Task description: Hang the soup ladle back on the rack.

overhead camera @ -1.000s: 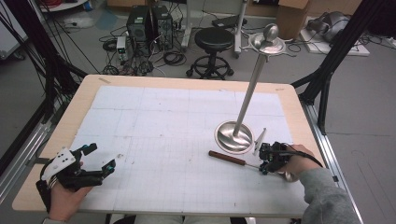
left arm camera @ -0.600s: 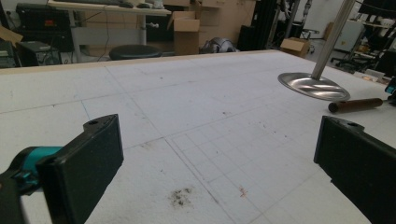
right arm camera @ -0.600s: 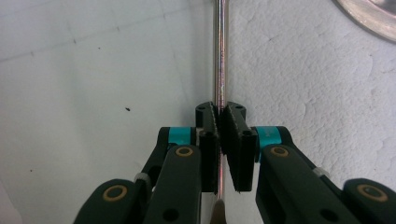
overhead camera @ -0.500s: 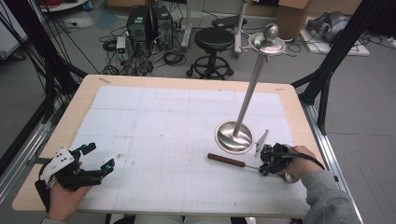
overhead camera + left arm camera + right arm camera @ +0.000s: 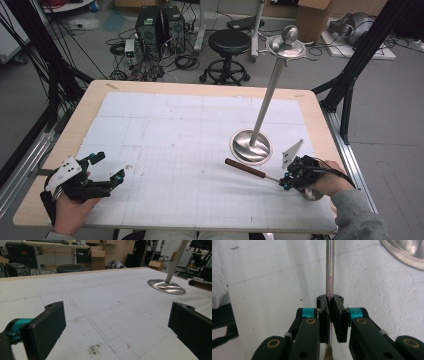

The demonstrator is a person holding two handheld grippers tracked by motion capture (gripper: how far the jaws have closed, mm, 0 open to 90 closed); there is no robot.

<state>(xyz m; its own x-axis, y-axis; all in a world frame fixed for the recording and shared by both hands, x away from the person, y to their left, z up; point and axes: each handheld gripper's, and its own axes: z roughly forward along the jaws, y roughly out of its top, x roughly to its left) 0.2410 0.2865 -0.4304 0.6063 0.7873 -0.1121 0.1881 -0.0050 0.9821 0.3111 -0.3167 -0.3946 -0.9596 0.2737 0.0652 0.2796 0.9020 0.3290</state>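
- Resting low at the near left corner of the counter (image 5: 125, 95), the left gripper (image 5: 107, 168) has its jaws spread wide with nothing between them; in the left gripper view only bare white gridded mat (image 5: 105, 302) lies between its two black pads (image 5: 50, 325).
- Ahead of that left gripper and off to its right, well apart from it, stands the metal stand (image 5: 251, 145), a round shiny base with a thin pole rising at a slant to a small dish and ball on top; the left gripper view shows the base (image 5: 166, 287) and the foot of the pole.
- Just beside the base, on its near side, lies the tool (image 5: 245, 168), a dark reddish-brown handle with a thin metal shaft, stretched across the counter toward the right gripper.
- Clamped narrowly on that shaft, the right gripper (image 5: 286, 181) holds the tool by its metal end; in the right gripper view the bright shaft (image 5: 329, 270) runs straight up from between the two nearly closed pads (image 5: 338, 312).
- Up and to the right of the right gripper in its own view, the rim of the stand's base (image 5: 404, 252) sits near, not touching the shaft.
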